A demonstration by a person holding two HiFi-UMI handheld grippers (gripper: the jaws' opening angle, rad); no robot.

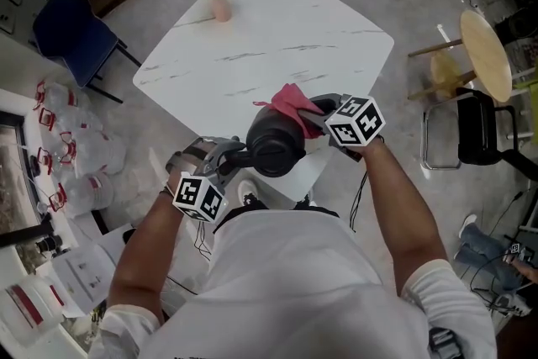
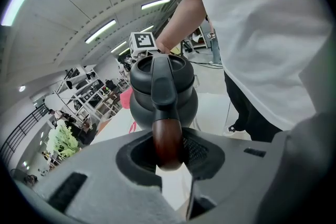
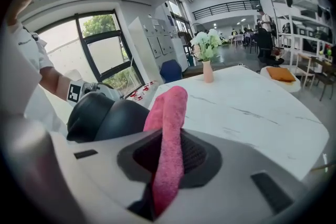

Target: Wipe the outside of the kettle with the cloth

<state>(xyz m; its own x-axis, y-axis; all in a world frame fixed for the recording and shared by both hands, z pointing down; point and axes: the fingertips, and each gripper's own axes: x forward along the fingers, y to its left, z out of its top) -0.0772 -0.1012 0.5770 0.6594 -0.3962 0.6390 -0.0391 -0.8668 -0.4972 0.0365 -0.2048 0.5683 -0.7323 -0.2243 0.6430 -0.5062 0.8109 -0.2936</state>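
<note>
The dark kettle [image 1: 276, 147], rigid, likely weighty and slick, sits at the marble table's [image 1: 277, 38] six-o'clock edge. The left gripper [image 2: 169, 160] clamps its wooden handle [image 2: 167, 139], the safest hold. The right gripper [image 3: 167, 165] pinches the soft pink cloth [image 3: 170, 113] at the kettle's one o'clock.

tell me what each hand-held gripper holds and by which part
Left hand-held gripper: black kettle, by the wooden end of its handle. Right hand-held gripper: pink cloth, by a folded part.

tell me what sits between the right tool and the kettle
The pink cloth, clamped in the right tool, stands right beside the kettle; the right gripper view shows it best.
</note>
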